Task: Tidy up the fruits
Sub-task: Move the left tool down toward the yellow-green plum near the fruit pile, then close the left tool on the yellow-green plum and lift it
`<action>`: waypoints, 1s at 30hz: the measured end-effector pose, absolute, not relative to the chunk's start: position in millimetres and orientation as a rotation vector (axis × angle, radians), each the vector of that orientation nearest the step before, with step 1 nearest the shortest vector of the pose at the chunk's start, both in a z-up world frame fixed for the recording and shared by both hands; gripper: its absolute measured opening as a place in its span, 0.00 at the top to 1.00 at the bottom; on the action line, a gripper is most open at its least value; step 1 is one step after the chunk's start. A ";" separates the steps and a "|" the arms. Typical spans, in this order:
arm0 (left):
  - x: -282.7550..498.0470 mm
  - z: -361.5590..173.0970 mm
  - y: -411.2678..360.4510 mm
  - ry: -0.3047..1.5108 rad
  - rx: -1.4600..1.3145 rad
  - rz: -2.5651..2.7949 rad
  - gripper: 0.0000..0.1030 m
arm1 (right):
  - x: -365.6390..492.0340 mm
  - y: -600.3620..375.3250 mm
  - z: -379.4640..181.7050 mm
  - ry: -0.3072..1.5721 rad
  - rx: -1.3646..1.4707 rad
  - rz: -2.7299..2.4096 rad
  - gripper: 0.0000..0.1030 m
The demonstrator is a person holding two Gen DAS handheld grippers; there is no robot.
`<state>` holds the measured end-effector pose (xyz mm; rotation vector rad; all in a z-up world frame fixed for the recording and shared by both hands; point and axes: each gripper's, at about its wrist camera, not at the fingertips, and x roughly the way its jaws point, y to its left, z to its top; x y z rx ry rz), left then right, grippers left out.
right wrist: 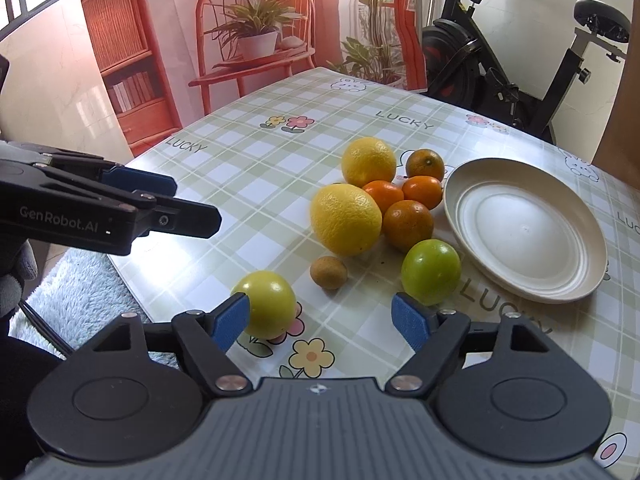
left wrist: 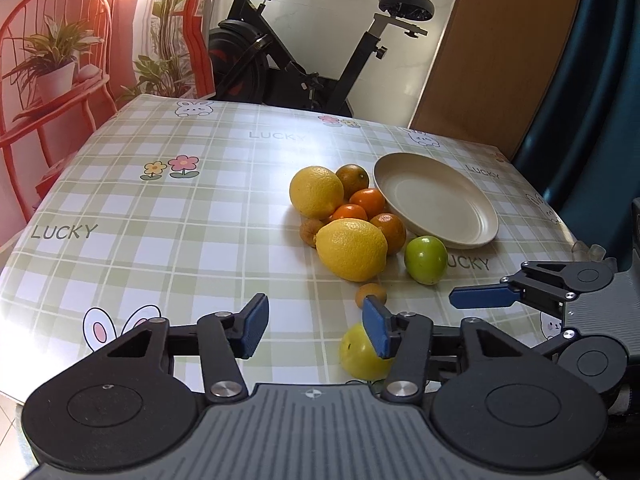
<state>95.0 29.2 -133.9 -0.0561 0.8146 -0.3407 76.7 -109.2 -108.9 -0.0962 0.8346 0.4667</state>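
Checked green cloth covers the surface. Both tools hover near its front edge: the left hand-held gripper and the right hand-held gripper each spread wide, gripping nothing. Bare cloth stretches leftward. Lemons, oranges and green fruit, the fruits, cluster beside the cream plate, which holds nothing.

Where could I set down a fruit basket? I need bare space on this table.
Free: the checked tablecloth left of the lemons, and the empty plate. Crowded: the fruit cluster against the plate, down to the green fruit.
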 end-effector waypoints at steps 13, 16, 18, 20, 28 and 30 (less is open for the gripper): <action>117.8 -168.1 15.4 0.946 -0.127 -0.482 0.51 | 93.4 -87.2 -133.3 0.909 -0.177 0.660 0.50; 122.0 -173.8 16.9 0.969 -0.171 -0.509 0.53 | 97.2 -85.0 -136.4 0.919 -0.172 0.675 0.53; 122.5 -174.5 17.0 0.973 -0.181 -0.524 0.53 | 98.9 -84.6 -139.2 0.930 -0.163 0.678 0.54; 123.6 -175.2 15.6 0.971 -0.183 -0.530 0.53 | 100.5 -85.7 -141.6 0.938 -0.148 0.676 0.54; 128.1 -180.2 9.3 0.996 -0.186 -0.568 0.56 | 104.1 -91.2 -146.3 0.949 -0.099 0.665 0.54; 128.8 -181.3 10.5 0.997 -0.194 -0.569 0.55 | 103.3 -92.5 -146.3 0.948 -0.088 0.660 0.55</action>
